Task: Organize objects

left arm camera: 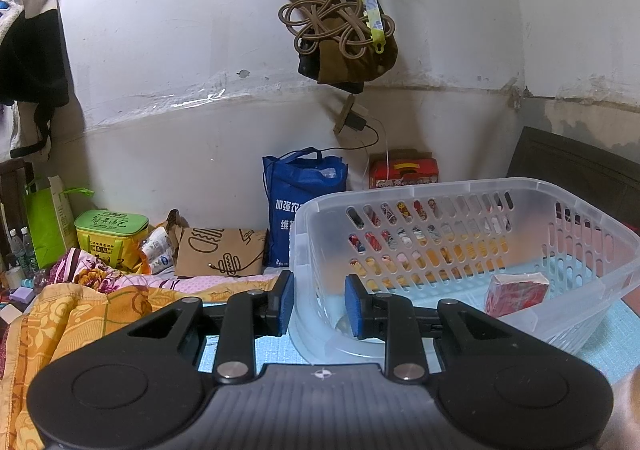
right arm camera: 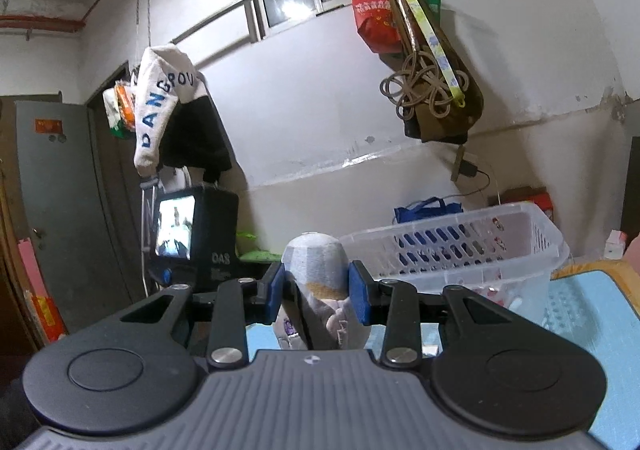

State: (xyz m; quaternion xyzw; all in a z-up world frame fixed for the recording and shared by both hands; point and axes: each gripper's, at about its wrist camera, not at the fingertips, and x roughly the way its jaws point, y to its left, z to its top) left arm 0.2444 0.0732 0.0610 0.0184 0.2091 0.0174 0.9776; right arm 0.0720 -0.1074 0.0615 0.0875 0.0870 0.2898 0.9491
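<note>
the clear plastic basket (left arm camera: pixel 460 209) is the biggest thing of the task, and it stands on the light blue mat (left arm camera: pixel 624 334) on the bed, with the wall behind it. it looks almost empty: i can see inside only one small red packet (left arm camera: pixel 516 292), lying on the bottom near the right wall, so i judge that the organizing is at an early stage, with one thing put away and the others still to come. the left gripper (left arm camera: pixel 318 304) is at the near corner of the basket, its jaws apart with nothing between the blue pads, so it seems free. the right gripper (right arm camera: pixel 316 288) is closed on a grey soft object (right arm camera: pixel 316 262) (maybe a rolled cloth or a small plush, i cannot tell which), which stands up between the pads. in the right wrist view the basket (right arm camera: pixel 452 246) is near, to the right of this object, and the object is not yet over it. so what is left, in my judgement, is to bring this object to the basket and release it inside, beside the red packet.
</note>
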